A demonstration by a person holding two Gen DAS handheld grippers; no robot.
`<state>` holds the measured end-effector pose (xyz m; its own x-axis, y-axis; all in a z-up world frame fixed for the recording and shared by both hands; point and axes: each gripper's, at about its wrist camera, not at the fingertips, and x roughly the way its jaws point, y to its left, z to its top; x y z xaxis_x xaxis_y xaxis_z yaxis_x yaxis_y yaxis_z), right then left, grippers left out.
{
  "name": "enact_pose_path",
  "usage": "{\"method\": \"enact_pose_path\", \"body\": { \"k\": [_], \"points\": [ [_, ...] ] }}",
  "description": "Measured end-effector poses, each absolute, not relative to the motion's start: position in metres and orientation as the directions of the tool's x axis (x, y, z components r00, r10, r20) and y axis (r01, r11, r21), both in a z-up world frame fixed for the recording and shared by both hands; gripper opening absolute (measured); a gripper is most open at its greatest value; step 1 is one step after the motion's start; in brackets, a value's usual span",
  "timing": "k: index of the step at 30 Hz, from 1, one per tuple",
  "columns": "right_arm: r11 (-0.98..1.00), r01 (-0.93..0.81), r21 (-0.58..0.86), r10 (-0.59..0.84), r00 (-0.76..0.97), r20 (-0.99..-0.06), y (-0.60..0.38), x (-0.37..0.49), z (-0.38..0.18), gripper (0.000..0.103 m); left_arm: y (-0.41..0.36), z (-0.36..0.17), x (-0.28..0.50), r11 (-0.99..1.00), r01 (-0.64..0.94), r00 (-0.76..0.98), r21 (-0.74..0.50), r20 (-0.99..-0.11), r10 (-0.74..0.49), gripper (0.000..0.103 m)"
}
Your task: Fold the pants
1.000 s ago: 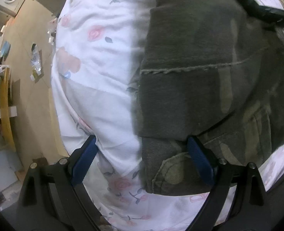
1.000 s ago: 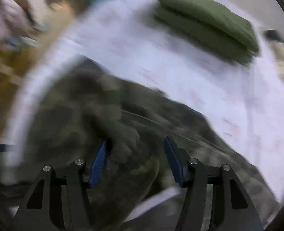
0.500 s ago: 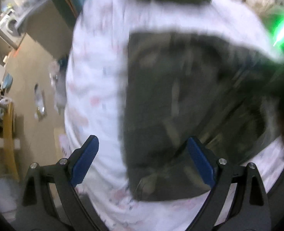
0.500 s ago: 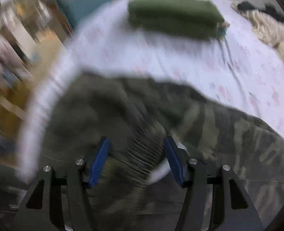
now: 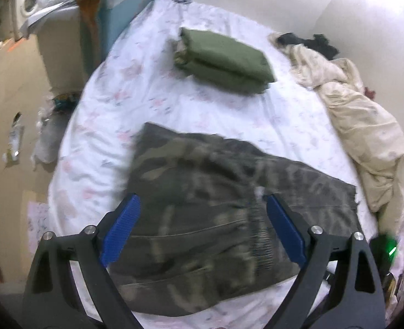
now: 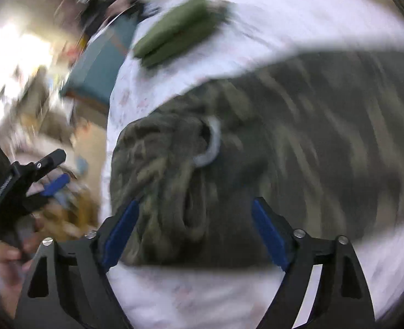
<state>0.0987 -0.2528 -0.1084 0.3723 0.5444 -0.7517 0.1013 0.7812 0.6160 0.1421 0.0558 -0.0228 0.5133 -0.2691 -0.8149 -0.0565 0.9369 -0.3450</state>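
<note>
Below, the left gripper [image 5: 199,224] hangs with its blue pads spread wide, gripping nothing, above the camouflage pants [image 5: 215,205], which lie folded flat on the flowered bedsheet [image 5: 152,90]. Across from it, the right gripper [image 6: 195,230] is opening its jaws; the bunched end of the pants lies between its pads, though the blur hides any contact. Farther up the bed sits a folded green garment [image 5: 223,60], with a crumpled cream blanket [image 5: 363,115] along the right edge.
</note>
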Motion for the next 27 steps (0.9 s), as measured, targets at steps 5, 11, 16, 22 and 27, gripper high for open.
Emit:
{"method": "enact_pose_path", "body": {
  "k": [5, 11, 16, 22, 27],
  "points": [
    [0.637, 0.389, 0.666, 0.547, 0.382, -0.745, -0.3, 0.044, -0.162, 0.088, 0.026, -0.022, 0.148, 0.95, 0.017, 0.522, -0.311, -0.808, -0.274, 0.098],
    [0.386, 0.551, 0.74, 0.566, 0.492, -0.661, -0.358, 0.03, -0.208, 0.088, 0.009, -0.037, 0.156, 0.965, 0.029, 0.489, -0.26, -0.838, -0.241, 0.101],
    [0.33, 0.531, 0.781, 0.406, 0.667, -0.625, -0.439, 0.051, -0.204, 0.088, 0.011, -0.049, 0.16, 0.971, 0.008, 0.473, -0.24, -0.855, -0.215, 0.101],
    [0.239, 0.491, 0.838, 0.287, 0.789, -0.544, -0.521, 0.074, -0.202, 0.088, 0.019, -0.064, 0.163, 0.975, -0.014, 0.434, -0.224, -0.88, -0.196, 0.101],
    [0.272, 0.515, 0.813, 0.128, 0.818, -0.561, -0.566, 0.079, -0.191, 0.073, 0.02, -0.075, 0.165, 0.982, -0.014, 0.411, -0.188, -0.896, -0.166, 0.101]
  ]
}}
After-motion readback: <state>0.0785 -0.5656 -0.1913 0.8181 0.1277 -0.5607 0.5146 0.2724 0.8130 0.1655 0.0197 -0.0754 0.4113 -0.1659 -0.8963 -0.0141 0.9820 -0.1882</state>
